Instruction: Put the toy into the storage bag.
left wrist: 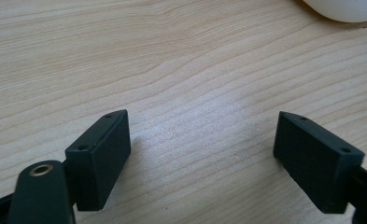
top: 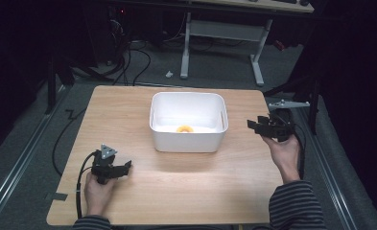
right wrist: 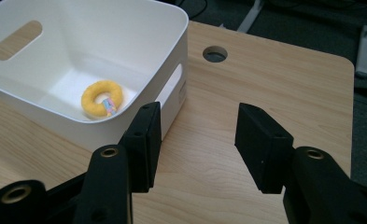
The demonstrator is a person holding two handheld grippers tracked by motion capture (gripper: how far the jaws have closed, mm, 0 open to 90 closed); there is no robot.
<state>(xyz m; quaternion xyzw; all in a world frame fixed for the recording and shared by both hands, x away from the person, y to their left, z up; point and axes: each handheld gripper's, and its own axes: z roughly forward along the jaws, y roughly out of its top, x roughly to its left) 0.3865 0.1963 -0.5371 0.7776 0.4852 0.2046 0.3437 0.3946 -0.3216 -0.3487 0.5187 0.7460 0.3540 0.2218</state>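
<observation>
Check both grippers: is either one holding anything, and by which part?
Nothing is held. The left gripper and right gripper both stand open and empty; the yellow ring lies in the white bin.

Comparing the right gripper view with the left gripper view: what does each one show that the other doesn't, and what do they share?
The right gripper view alone shows the yellow ring lying inside the white bin, the bin's handle slots, a round hole in the table, and dark floor beyond the table edge. It looks along the right gripper, whose jaws are apart with nothing between them.

The left gripper view alone shows the left gripper, its jaws wide apart over bare wood.

Both share the wooden table and the bin, which in the left gripper view is just a corner.
</observation>
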